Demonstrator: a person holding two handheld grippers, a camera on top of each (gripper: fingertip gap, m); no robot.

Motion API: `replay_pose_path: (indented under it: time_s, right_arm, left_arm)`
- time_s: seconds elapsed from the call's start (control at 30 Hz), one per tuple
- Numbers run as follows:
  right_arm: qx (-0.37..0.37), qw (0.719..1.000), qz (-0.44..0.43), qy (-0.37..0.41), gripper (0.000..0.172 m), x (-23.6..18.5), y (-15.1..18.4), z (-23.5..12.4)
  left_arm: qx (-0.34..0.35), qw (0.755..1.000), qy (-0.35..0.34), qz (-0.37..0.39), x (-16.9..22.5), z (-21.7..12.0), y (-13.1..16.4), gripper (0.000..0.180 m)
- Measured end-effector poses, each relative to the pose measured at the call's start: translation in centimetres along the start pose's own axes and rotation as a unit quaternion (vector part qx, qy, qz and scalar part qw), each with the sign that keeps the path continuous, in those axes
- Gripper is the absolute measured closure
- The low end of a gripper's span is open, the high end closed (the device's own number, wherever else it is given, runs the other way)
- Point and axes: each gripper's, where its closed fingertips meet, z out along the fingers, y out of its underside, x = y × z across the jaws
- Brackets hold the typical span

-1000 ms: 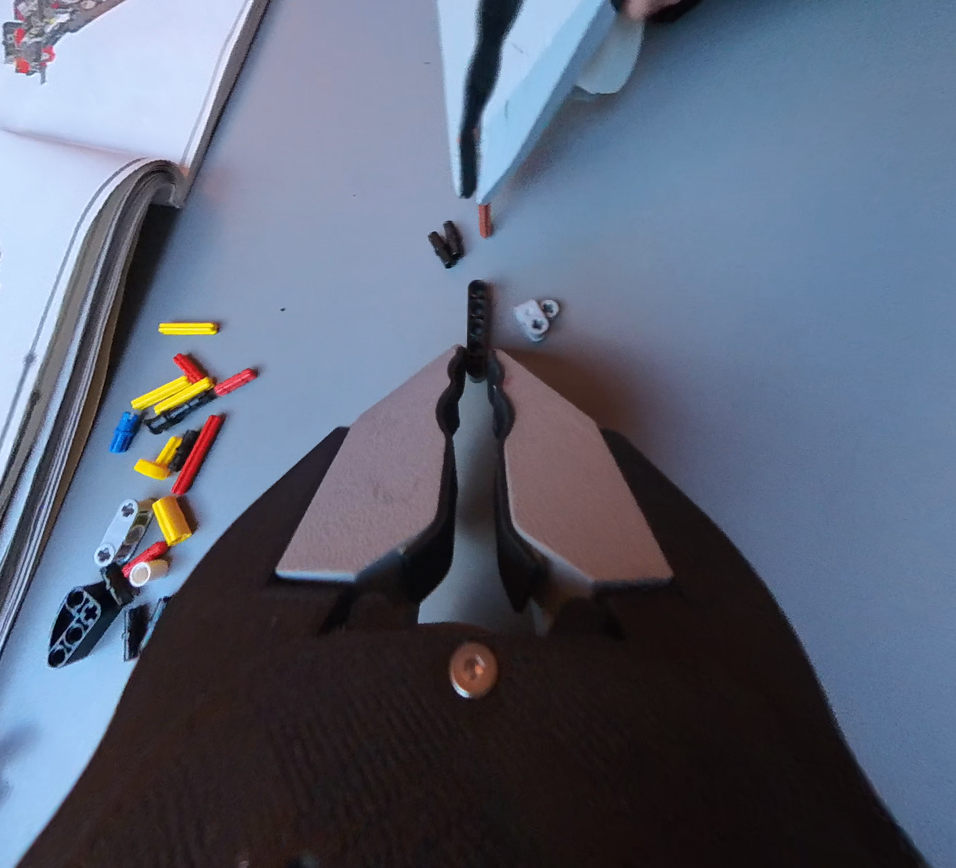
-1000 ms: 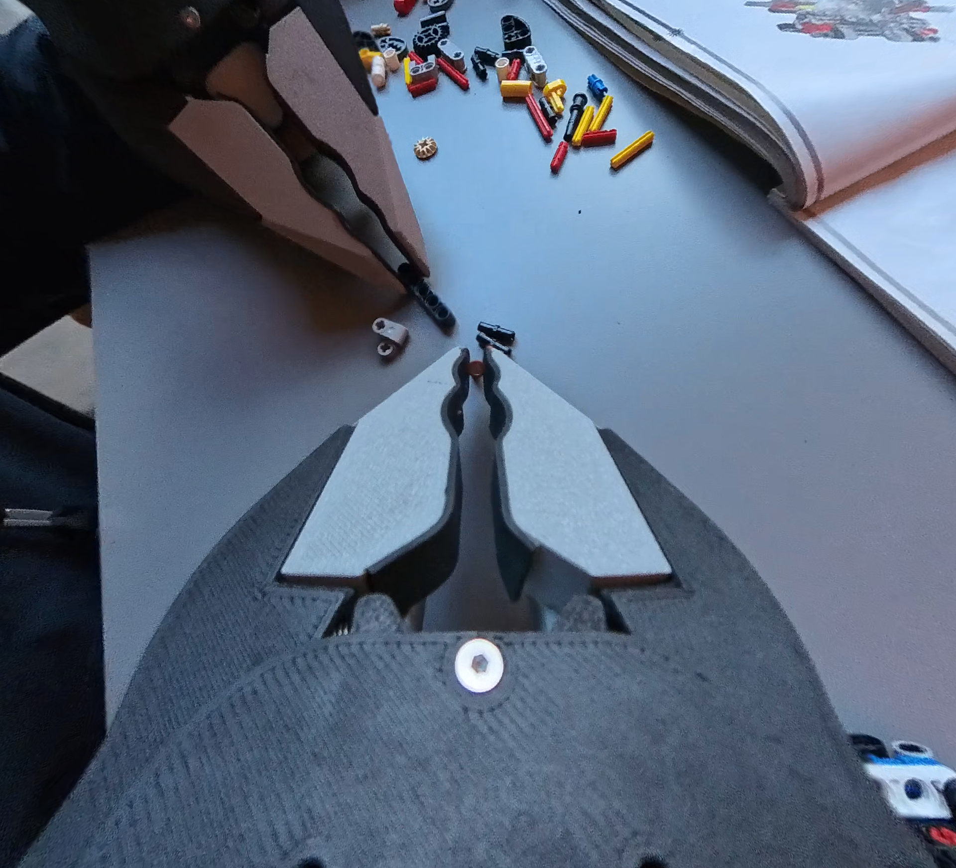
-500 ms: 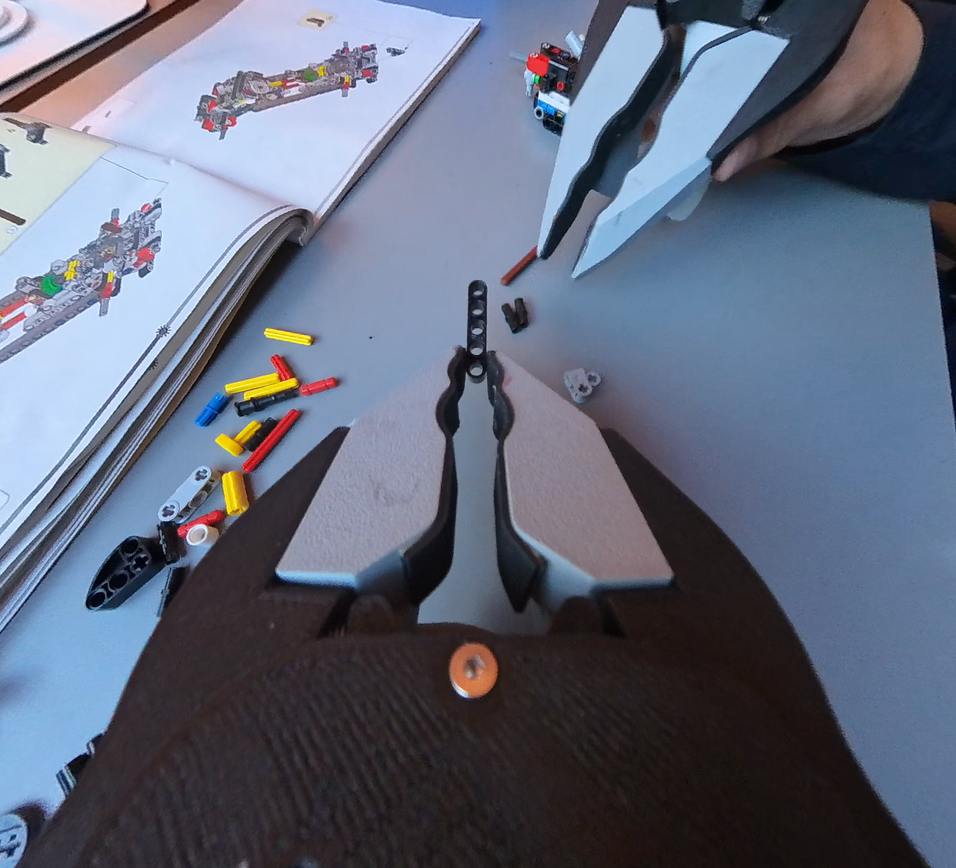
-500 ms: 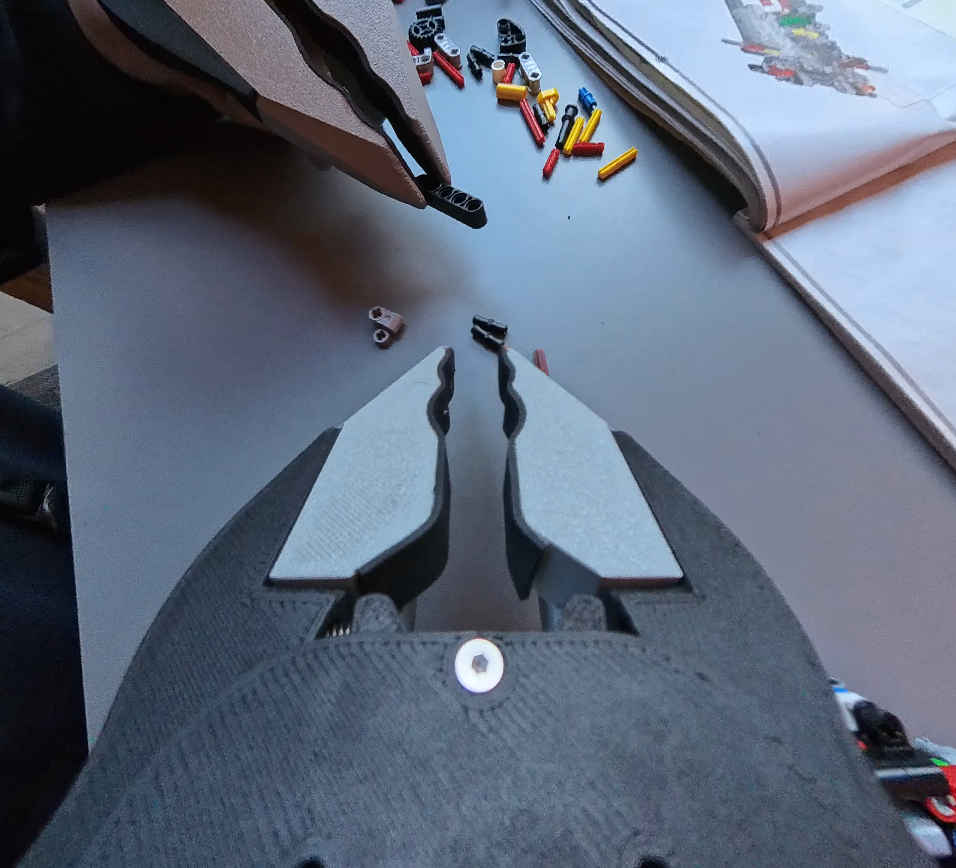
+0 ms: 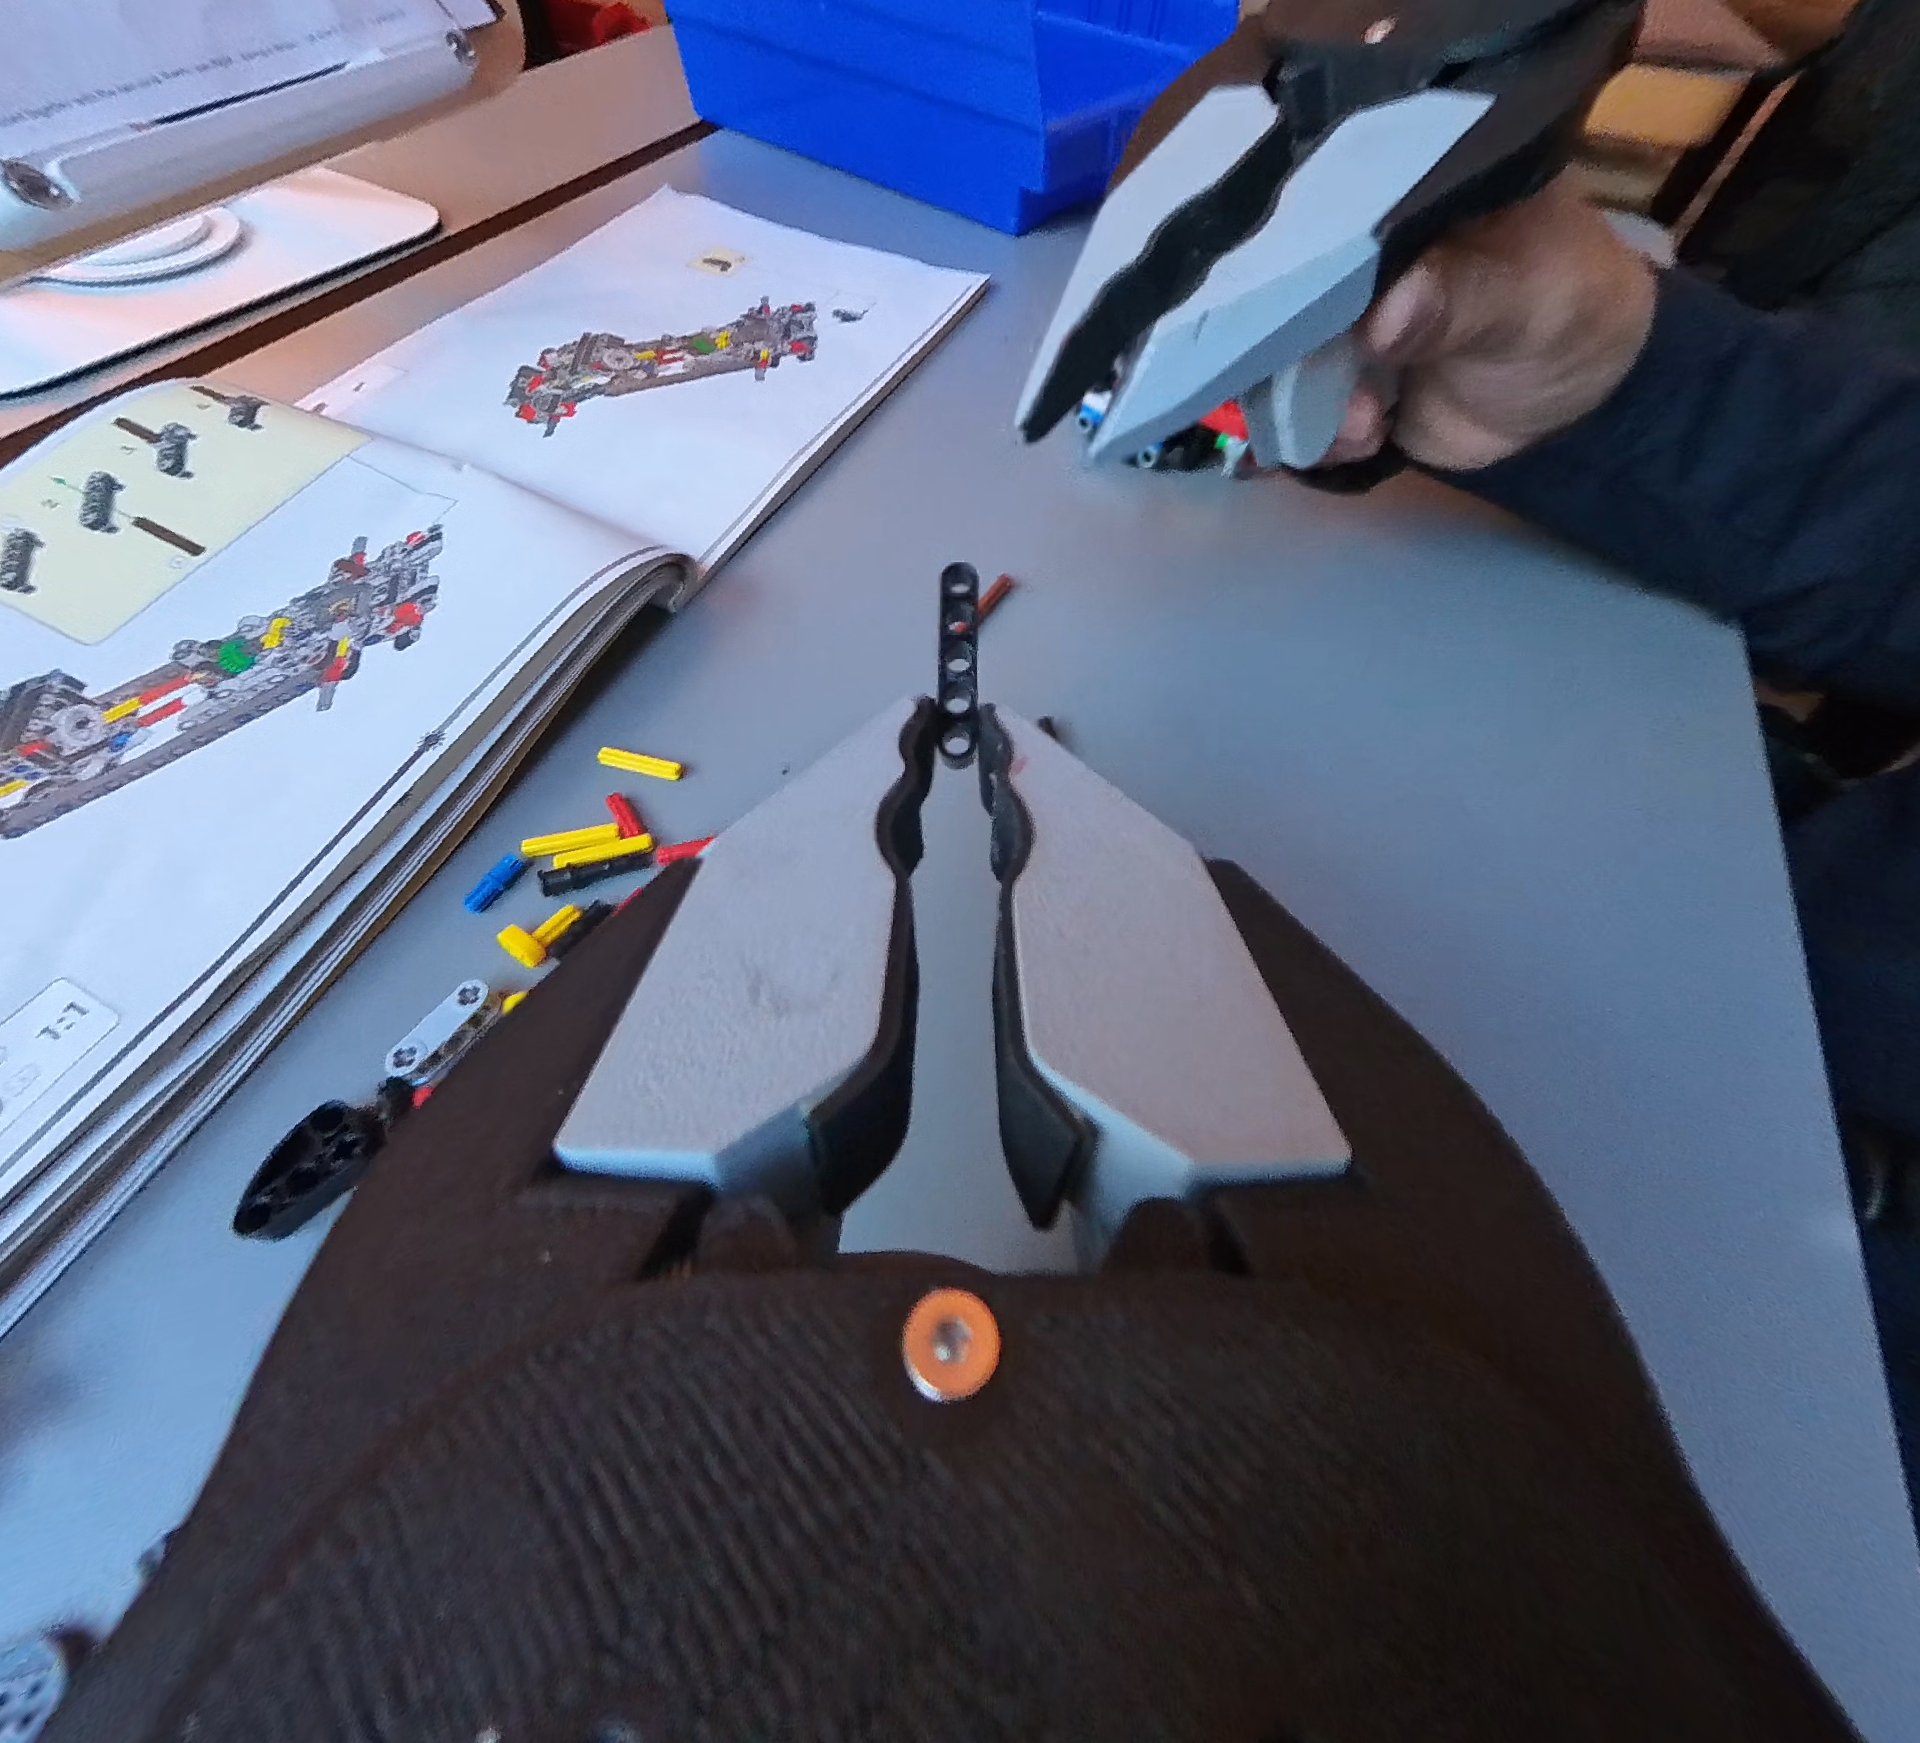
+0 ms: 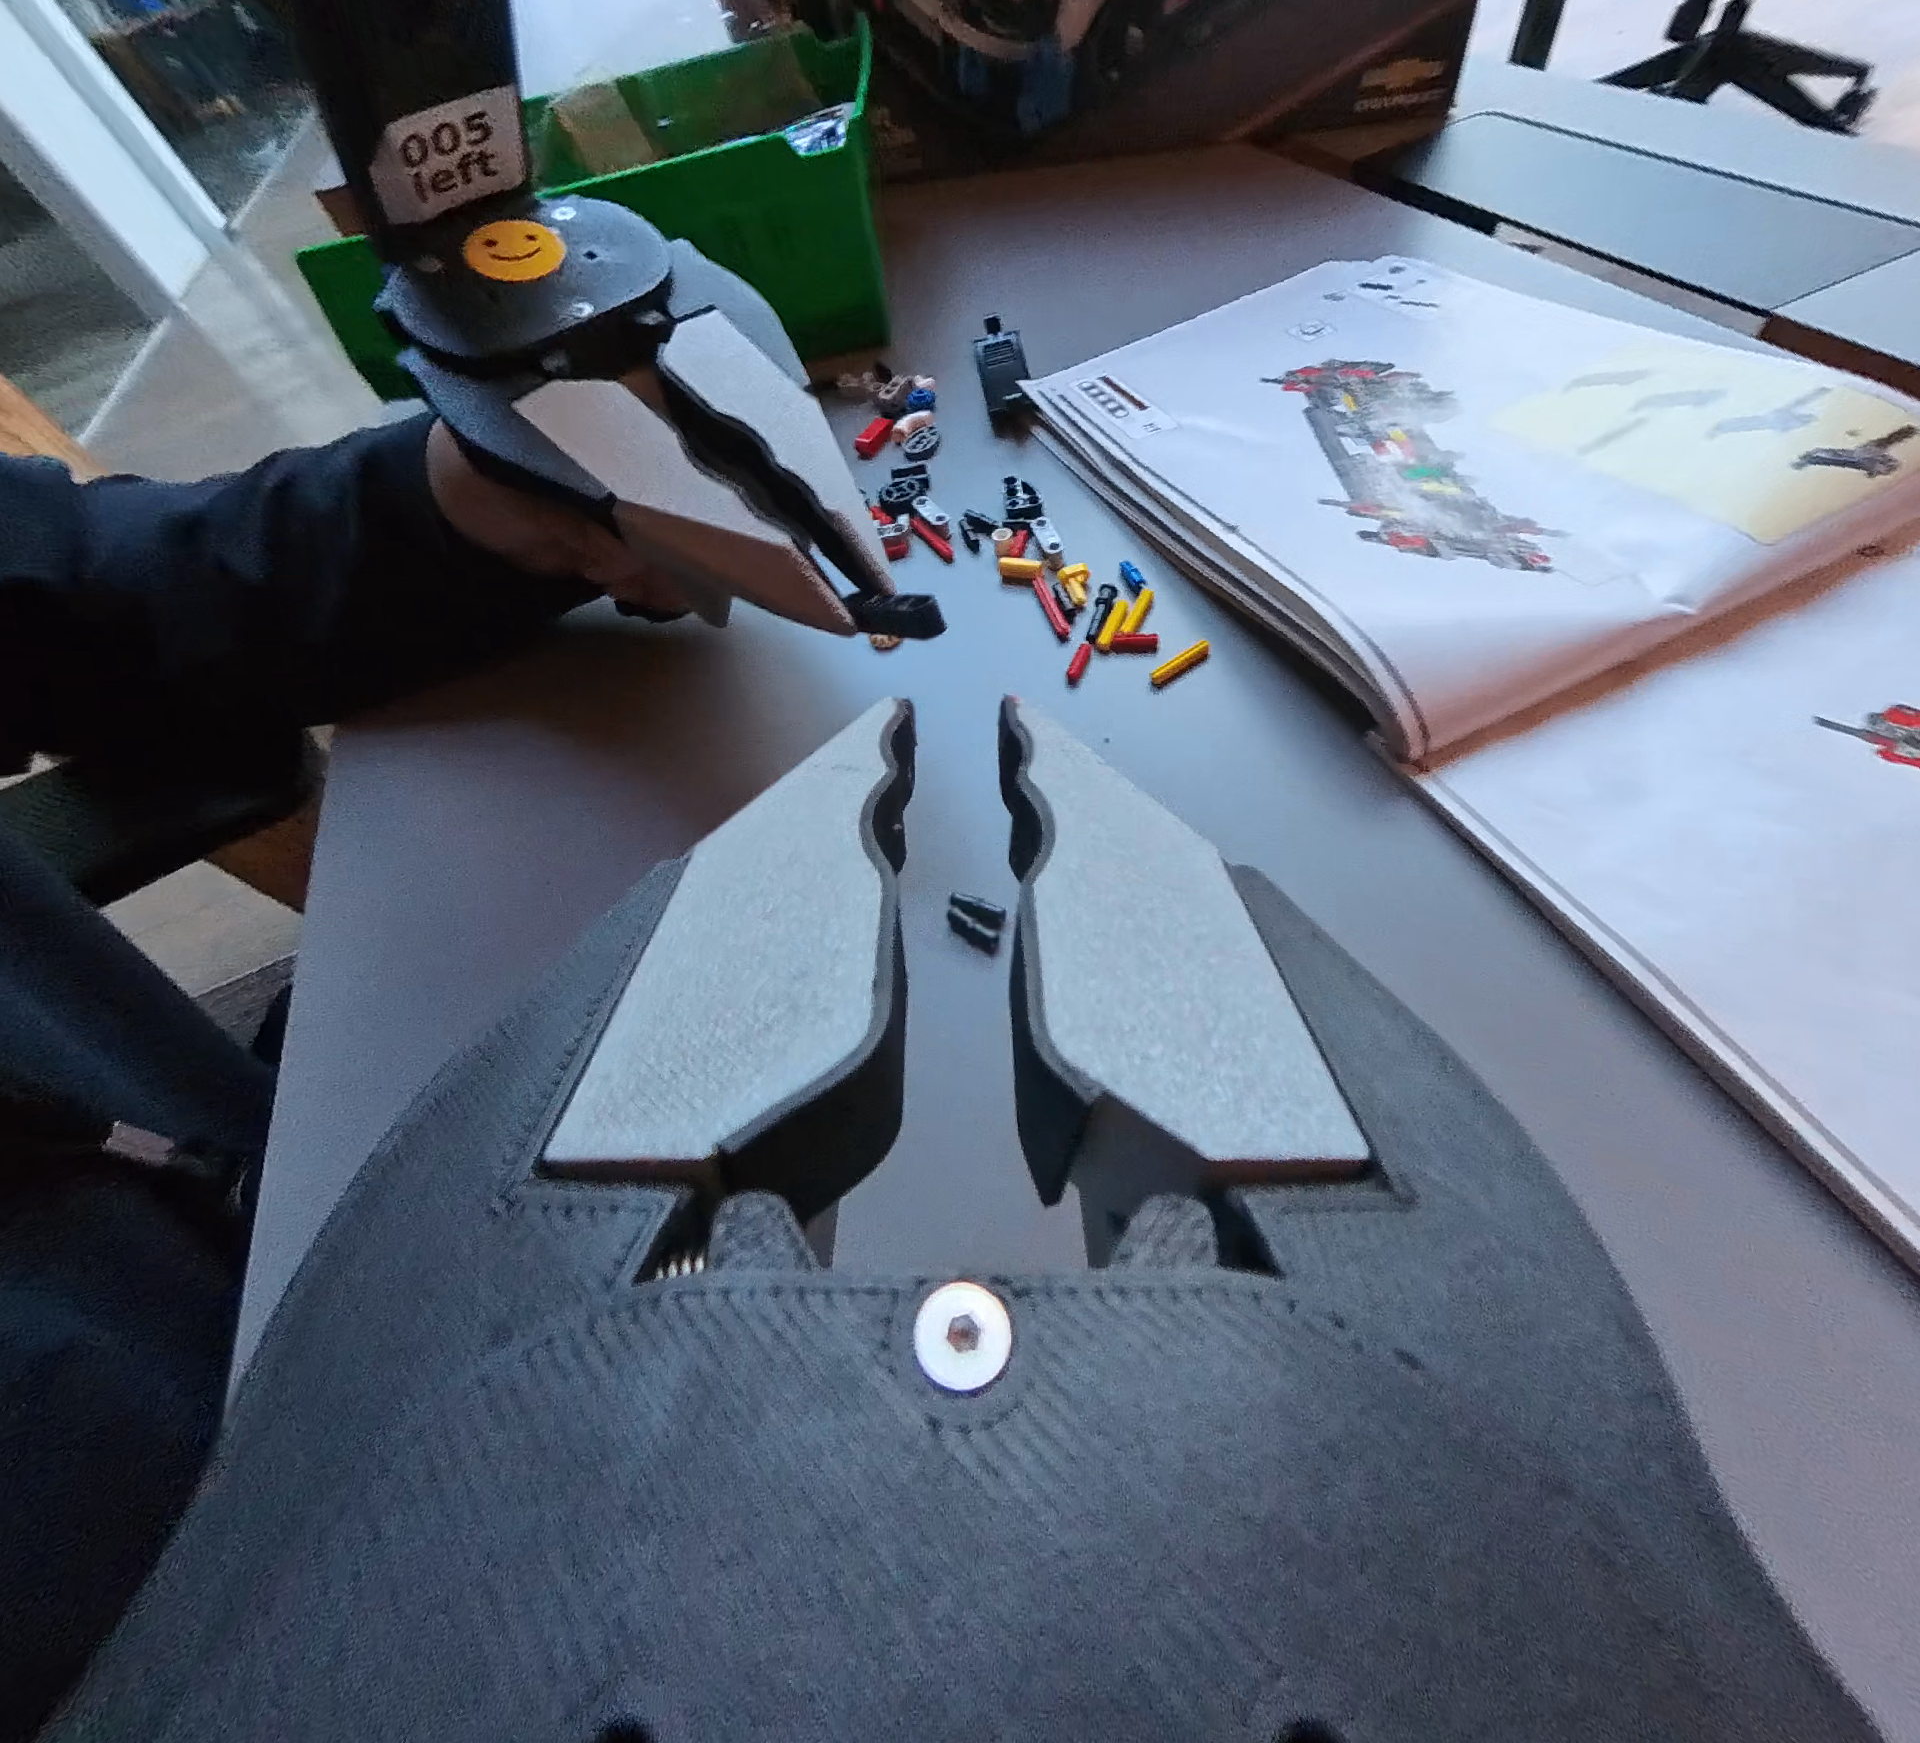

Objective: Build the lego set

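At far left of the left wrist view an open instruction booklet (image 5: 436,571) lies on the grey table (image 5: 1351,810), with a scatter of small red, yellow, blue and black building-set pins (image 5: 592,846) just beside its lower edge. At centre the left gripper (image 5: 958,725) is clamped on the near end of a black perforated beam (image 5: 957,644) — both pads press its sides, and the beam projects straight forward, lifted clear of the table. A short reddish-brown axle (image 5: 992,594) lies on the table beyond the beam's far end. A blue bin (image 5: 935,41) stands at the table's far edge. To the right, the right gripper (image 6: 956,722) is raised with its jaws slightly apart and nothing between them; a pair of black pins (image 6: 977,922) lies on the table below, seen through the gap between its fingers. A small multicoloured assembly (image 5: 1195,436), partly hidden and blurred, sits behind that gripper in the left wrist view — possibly a partly built model.
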Motion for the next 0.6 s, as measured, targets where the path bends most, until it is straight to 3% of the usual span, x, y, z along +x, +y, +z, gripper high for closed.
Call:
replay_pose_path:
  time_s: [0.3, 0.47, 0.6]
  right_arm:
    - [-0.01, 0.999, -0.019, -0.041, 0.159, -0.5, 0.5, 0.6]
    - [-0.016, 0.999, -0.014, -0.028, 0.159, 0.4, 1.3, -0.1]
    - [-0.06, 0.994, -0.039, 0.078, 0.162, 3.6, 2.5, -0.9]
  left_arm:
    - [0.04, 0.998, 0.025, -0.041, -0.1, -0.5, -1.1, 0.175]
    - [0.013, 0.999, 0.017, -0.028, -0.4, -0.5, -0.2, 0.174]
    - [-0.018, 0.999, -0.001, -0.026, -0.9, 0.1, 1.0, 0.174]
